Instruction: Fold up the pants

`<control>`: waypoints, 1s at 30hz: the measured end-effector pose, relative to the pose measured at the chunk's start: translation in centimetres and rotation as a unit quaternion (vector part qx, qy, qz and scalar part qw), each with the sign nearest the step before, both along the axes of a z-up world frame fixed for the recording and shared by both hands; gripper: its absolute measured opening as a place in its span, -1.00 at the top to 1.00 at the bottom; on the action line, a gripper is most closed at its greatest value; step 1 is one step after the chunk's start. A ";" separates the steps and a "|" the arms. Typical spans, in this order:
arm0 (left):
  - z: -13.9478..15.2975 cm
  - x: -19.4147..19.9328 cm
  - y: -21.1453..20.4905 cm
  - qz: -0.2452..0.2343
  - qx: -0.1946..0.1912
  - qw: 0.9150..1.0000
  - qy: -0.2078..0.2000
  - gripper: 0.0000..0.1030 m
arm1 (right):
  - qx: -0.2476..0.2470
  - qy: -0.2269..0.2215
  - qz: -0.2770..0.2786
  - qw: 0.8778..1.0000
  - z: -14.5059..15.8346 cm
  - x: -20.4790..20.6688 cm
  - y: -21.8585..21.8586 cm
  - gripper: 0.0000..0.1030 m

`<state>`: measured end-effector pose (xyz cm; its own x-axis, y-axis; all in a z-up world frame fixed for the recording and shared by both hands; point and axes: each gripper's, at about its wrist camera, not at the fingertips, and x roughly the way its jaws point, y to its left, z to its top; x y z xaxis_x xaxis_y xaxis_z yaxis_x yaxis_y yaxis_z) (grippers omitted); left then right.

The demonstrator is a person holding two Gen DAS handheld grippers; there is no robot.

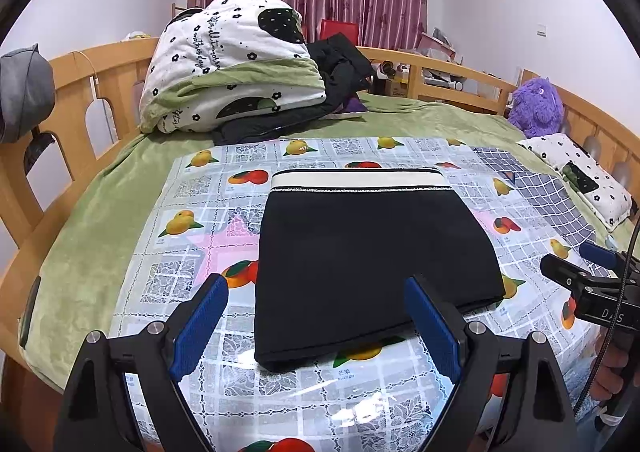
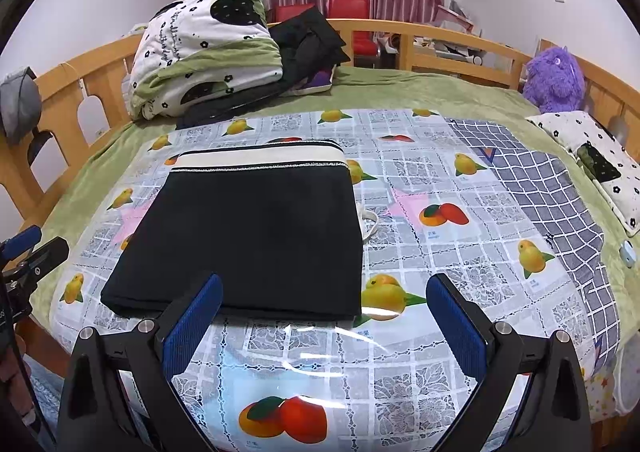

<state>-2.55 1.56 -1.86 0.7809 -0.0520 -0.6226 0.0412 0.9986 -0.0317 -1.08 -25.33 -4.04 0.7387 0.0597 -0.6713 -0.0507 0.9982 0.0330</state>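
The black pants with a white waistband lie folded into a flat rectangle on the fruit-print plastic sheet; they also show in the right wrist view. A white drawstring pokes out at their right edge. My left gripper is open and empty, hovering over the pants' near edge. My right gripper is open and empty, above the near right corner of the pants. The right gripper also shows at the right edge of the left wrist view, and the left gripper at the left edge of the right wrist view.
A folded quilt and dark clothes are piled at the far side of the bed. A purple plush toy and a small pillow sit at the right. A checked cloth lies right of the sheet. Wooden rails surround the bed.
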 end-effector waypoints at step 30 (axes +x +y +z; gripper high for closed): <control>0.0 0.0 0.0 -0.001 0.002 1.000 0.000 -0.73 | -0.014 -0.005 -0.001 1.000 0.2 -0.3 0.3 -0.94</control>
